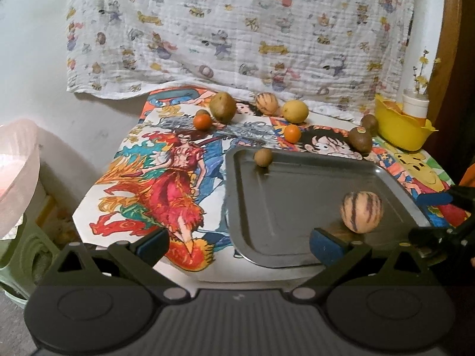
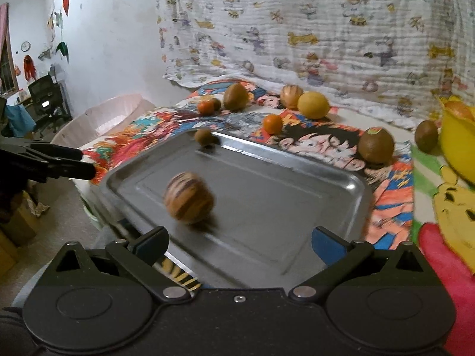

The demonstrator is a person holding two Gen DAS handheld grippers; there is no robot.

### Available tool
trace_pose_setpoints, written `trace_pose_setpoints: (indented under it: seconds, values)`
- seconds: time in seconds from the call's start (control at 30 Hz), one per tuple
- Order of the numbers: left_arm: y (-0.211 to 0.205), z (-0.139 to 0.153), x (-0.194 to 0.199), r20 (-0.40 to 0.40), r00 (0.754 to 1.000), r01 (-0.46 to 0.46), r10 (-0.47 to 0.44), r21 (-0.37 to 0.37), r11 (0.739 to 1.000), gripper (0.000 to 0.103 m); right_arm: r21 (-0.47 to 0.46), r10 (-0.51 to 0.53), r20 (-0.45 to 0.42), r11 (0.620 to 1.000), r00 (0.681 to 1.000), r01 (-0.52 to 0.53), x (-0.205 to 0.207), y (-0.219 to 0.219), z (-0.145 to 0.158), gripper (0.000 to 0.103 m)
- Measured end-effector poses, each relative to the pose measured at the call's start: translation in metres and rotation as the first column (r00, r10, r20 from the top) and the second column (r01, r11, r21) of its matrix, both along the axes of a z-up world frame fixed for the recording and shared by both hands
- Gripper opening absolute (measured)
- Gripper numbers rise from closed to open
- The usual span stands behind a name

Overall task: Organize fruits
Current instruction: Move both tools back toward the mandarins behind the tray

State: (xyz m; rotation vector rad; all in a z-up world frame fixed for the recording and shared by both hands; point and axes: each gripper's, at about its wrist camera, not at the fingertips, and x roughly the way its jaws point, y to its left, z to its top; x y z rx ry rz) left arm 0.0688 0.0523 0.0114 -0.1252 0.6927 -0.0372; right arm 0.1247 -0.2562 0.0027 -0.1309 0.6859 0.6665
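A grey metal tray [image 1: 267, 207] [image 2: 297, 207] lies on a cartoon-print cloth. A striped round fruit [image 1: 361, 212] [image 2: 189, 198] sits in it, blurred in the right wrist view. A small brown fruit [image 1: 263, 157] [image 2: 204, 136] sits at the tray's far edge. Behind the tray lie two small oranges [image 1: 202, 122] [image 1: 292, 133], a large kiwi [image 1: 222, 106], another striped fruit [image 1: 266, 103], a lemon [image 1: 295, 111] and two more kiwis [image 1: 359, 139] [image 1: 369, 122]. My left gripper [image 1: 239, 244] is open and empty over the tray's near left edge. My right gripper [image 2: 239, 244] is open and empty just behind the striped fruit.
A yellow bowl [image 1: 400, 130] [image 2: 457, 148] with a white cup stands at the back right. A printed blanket [image 1: 237, 29] hangs behind the table. A pink basin [image 1: 14, 172] sits left of the table. The table's front edge is just under my grippers.
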Motion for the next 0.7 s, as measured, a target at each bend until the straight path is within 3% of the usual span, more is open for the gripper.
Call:
trace_pose_setpoints:
  seconds: [0.33, 0.7]
  values:
    - [0.02, 0.01, 0.041, -0.048, 0.998, -0.043, 0.041, -0.035, 0.998, 0.102, -0.025, -0.027, 0.046, 0.999, 0.999, 0.028, 0.046, -0.004, 0.014, 0.102]
    - [0.029, 0.019, 0.095, -0.03, 0.999, -0.043, 0.043, 0.006, 0.999, 0.102, -0.012, 0.031, 0.029, 0.999, 0.999, -0.031, 0.111, 0.024, 0.045, 0.102]
